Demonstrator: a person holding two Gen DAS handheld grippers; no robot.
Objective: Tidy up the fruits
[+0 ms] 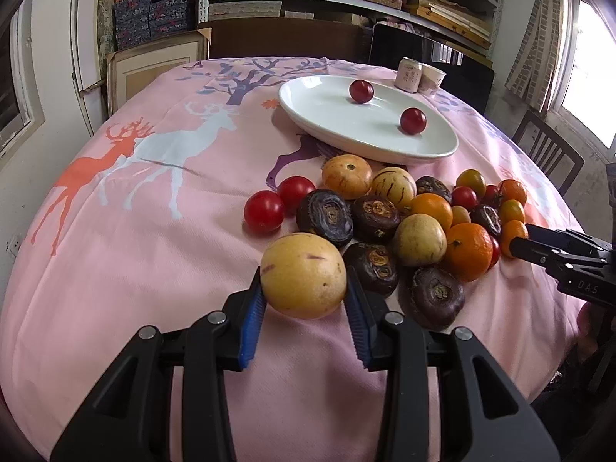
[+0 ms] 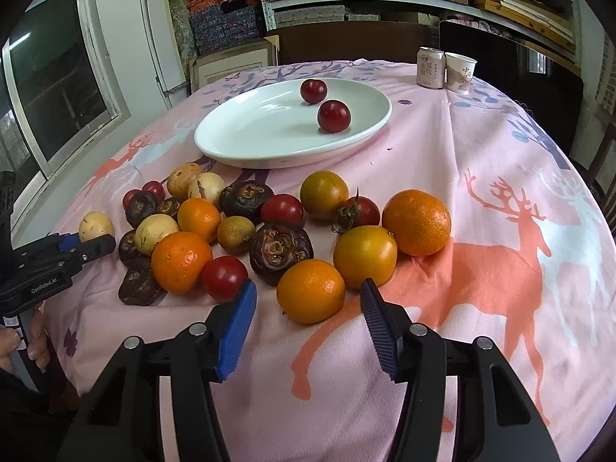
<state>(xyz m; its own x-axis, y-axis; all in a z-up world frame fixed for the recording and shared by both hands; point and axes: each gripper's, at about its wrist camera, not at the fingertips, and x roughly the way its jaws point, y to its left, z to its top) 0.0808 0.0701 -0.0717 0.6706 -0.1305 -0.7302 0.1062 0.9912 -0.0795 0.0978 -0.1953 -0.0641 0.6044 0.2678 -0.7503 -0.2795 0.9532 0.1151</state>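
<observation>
My left gripper (image 1: 306,281) is shut on a pale yellow round fruit (image 1: 304,275), its blue pads pressing both sides just above the pink tablecloth. In the right wrist view that gripper (image 2: 90,244) shows at the far left with the same fruit (image 2: 96,225). My right gripper (image 2: 308,285) is open around a small orange (image 2: 311,291), with a gap at each pad. A pile of oranges, red tomatoes, dark brown fruits (image 2: 281,250) and yellow fruits lies before the white plate (image 2: 215,150), which holds two red fruits (image 2: 333,116).
A drink can (image 2: 430,67) and a paper cup (image 2: 460,72) stand at the table's far right. A wooden chair (image 1: 546,150) is beyond the right edge. Shelves with boxes fill the back wall. A hand (image 2: 34,342) holds the left gripper's handle.
</observation>
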